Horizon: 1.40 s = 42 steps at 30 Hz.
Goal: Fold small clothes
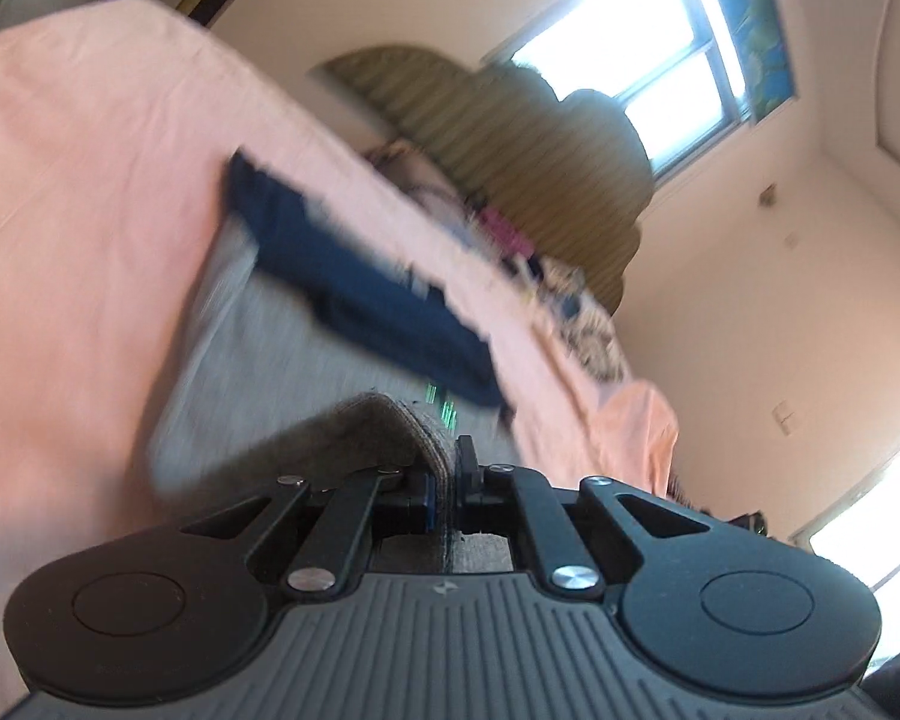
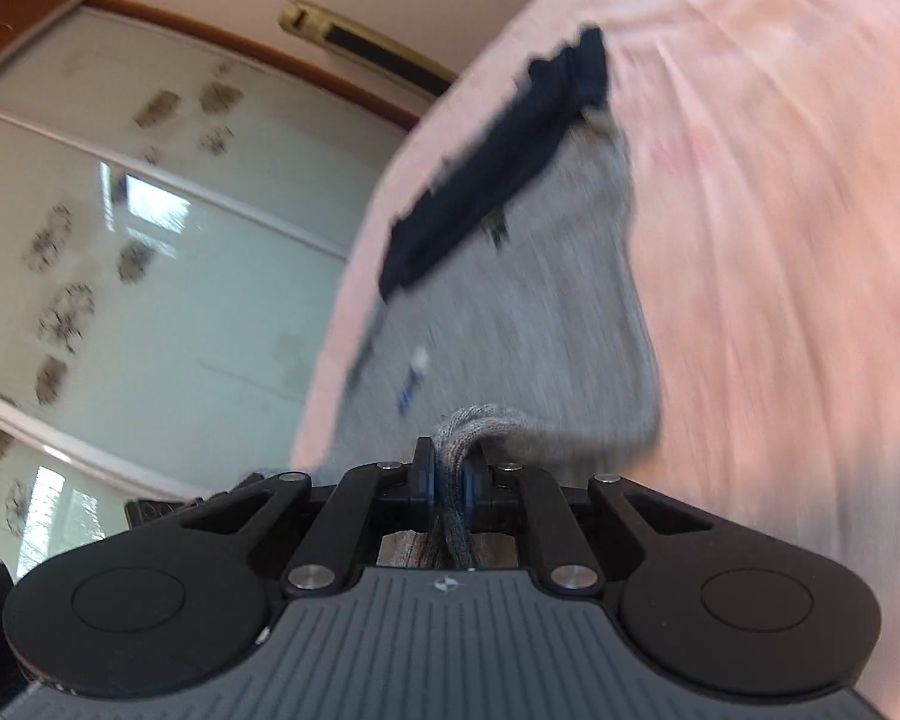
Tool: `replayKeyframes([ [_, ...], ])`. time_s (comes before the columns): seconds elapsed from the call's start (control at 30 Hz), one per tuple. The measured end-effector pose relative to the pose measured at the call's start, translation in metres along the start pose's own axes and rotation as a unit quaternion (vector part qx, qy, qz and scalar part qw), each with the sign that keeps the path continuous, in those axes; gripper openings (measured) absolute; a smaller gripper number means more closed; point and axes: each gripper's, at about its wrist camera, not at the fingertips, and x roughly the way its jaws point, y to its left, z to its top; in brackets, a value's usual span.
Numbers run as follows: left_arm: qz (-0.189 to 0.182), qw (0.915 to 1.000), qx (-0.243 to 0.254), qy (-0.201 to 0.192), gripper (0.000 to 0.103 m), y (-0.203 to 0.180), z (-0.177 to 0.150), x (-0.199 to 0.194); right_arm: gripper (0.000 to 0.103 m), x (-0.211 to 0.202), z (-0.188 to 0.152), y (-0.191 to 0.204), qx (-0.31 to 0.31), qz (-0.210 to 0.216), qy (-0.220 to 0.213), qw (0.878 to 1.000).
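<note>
A small grey knit garment (image 1: 282,348) with a dark navy band (image 1: 360,294) at its far end lies on a pink bedsheet (image 1: 78,192). My left gripper (image 1: 447,468) is shut on the garment's near edge, and the cloth bunches up over its left finger. In the right wrist view the same grey garment (image 2: 534,300) stretches away to its navy band (image 2: 498,174). My right gripper (image 2: 450,480) is shut on a gathered fold of the grey cloth, which shows pinched between the blue pads. Both views are blurred.
The pink sheet (image 2: 780,240) covers the bed. A pile of mixed clothes (image 1: 546,276) sits at the bed's far edge, in front of a green striped headboard (image 1: 510,138). A window (image 1: 648,60) is behind it. Frosted sliding doors (image 2: 150,240) stand beyond the bed's other side.
</note>
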Motion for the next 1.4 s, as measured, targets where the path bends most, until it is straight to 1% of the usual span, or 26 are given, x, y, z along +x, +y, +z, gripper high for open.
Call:
replayKeyframes([
  [0.07,-0.005,0.9996,0.011,-0.025,0.005,0.003,0.032,0.031,0.015,0.020,0.039,-0.004,-0.001,0.020,-0.029,0.999],
  [0.17,-0.005,0.9984,0.010,-0.055,0.005,0.012,0.080,0.082,0.015,0.056,0.101,-0.023,0.027,0.050,-0.065,0.996],
  [0.23,0.010,0.9975,0.011,-0.070,0.005,0.019,0.110,0.113,0.015,0.088,0.142,-0.034,0.036,0.041,-0.081,0.995],
  [0.3,0.039,0.9957,0.013,-0.083,0.005,0.027,0.135,0.142,0.015,0.117,0.178,-0.049,0.054,0.034,-0.087,0.994],
  [0.4,0.091,0.9917,0.015,-0.090,0.005,0.048,0.162,0.181,0.015,0.153,0.223,-0.070,0.074,0.003,-0.093,0.993],
  [0.43,0.115,0.9905,0.008,-0.076,0.005,0.060,0.169,0.197,0.015,0.164,0.235,-0.078,0.084,-0.005,-0.094,0.992],
  [0.47,0.148,0.9869,-0.004,-0.063,0.005,0.071,0.173,0.210,0.016,0.174,0.245,-0.087,0.093,-0.014,-0.093,0.991],
  [0.5,0.185,0.9808,-0.019,-0.060,0.005,0.081,0.174,0.219,0.023,0.181,0.251,-0.097,0.111,-0.026,-0.094,0.989],
  [0.53,0.201,0.9771,-0.026,-0.066,0.006,0.088,0.174,0.222,0.029,0.190,0.256,-0.109,0.139,-0.042,-0.100,0.984],
  [0.57,0.202,0.9766,-0.032,-0.068,0.007,0.092,0.173,0.221,0.049,0.195,0.258,-0.116,0.149,-0.046,-0.106,0.982],
  [0.6,0.193,0.9781,-0.045,-0.063,0.008,0.095,0.173,0.218,0.064,0.197,0.258,-0.118,0.149,-0.046,-0.116,0.981],
  [0.67,0.159,0.9834,-0.056,-0.067,0.010,0.093,0.171,0.202,0.070,0.193,0.254,-0.114,0.141,-0.032,-0.136,0.980],
  [0.7,0.149,0.9853,-0.042,-0.073,0.015,0.087,0.168,0.192,0.074,0.189,0.250,-0.110,0.130,-0.025,-0.143,0.981],
  [0.73,0.149,0.9854,-0.026,-0.079,0.021,0.080,0.164,0.181,0.076,0.181,0.245,-0.104,0.114,-0.025,-0.151,0.982],
  [0.77,0.151,0.9848,-0.014,-0.085,0.043,0.072,0.159,0.172,0.081,0.175,0.240,-0.097,0.098,-0.032,-0.153,0.983],
  [0.8,0.147,0.9855,0.004,-0.086,0.067,0.065,0.154,0.163,0.081,0.171,0.235,-0.090,0.079,-0.038,-0.151,0.985],
  [0.83,0.132,0.9878,0.026,-0.079,0.073,0.056,0.147,0.158,0.081,0.165,0.233,-0.083,0.057,-0.042,-0.144,0.987],
  [0.87,0.120,0.9898,0.045,-0.062,0.076,0.047,0.143,0.160,0.081,0.162,0.229,-0.076,0.040,-0.044,-0.137,0.989],
  [0.93,0.127,0.9896,0.061,-0.029,0.076,0.035,0.135,0.170,0.083,0.157,0.226,-0.066,0.030,-0.036,-0.122,0.991],
  [1.0,0.158,0.9856,0.059,-0.003,0.076,0.031,0.129,0.188,0.094,0.160,0.229,-0.064,0.045,-0.034,-0.105,0.993],
  [1.07,0.168,0.9849,0.023,0.034,0.076,0.040,0.125,0.207,0.097,0.165,0.232,-0.064,0.063,-0.038,-0.091,0.993],
  [1.1,0.178,0.9830,0.005,0.042,0.076,0.047,0.124,0.216,0.097,0.169,0.233,-0.065,0.069,-0.046,-0.084,0.993],
  [1.17,0.202,0.9786,-0.006,0.040,0.076,0.056,0.124,0.226,0.096,0.177,0.232,-0.068,0.078,-0.068,-0.073,0.992],
  [1.23,0.213,0.9764,-0.018,0.029,0.075,0.067,0.129,0.234,0.095,0.185,0.232,-0.073,0.083,-0.058,-0.061,0.993],
  [1.3,0.203,0.9781,-0.033,0.030,0.075,0.073,0.137,0.240,0.095,0.194,0.236,-0.076,0.083,-0.067,-0.054,0.993],
  [1.4,0.188,0.9814,-0.030,0.025,0.072,0.073,0.153,0.252,0.095,0.207,0.246,-0.082,0.092,-0.050,-0.042,0.994],
])
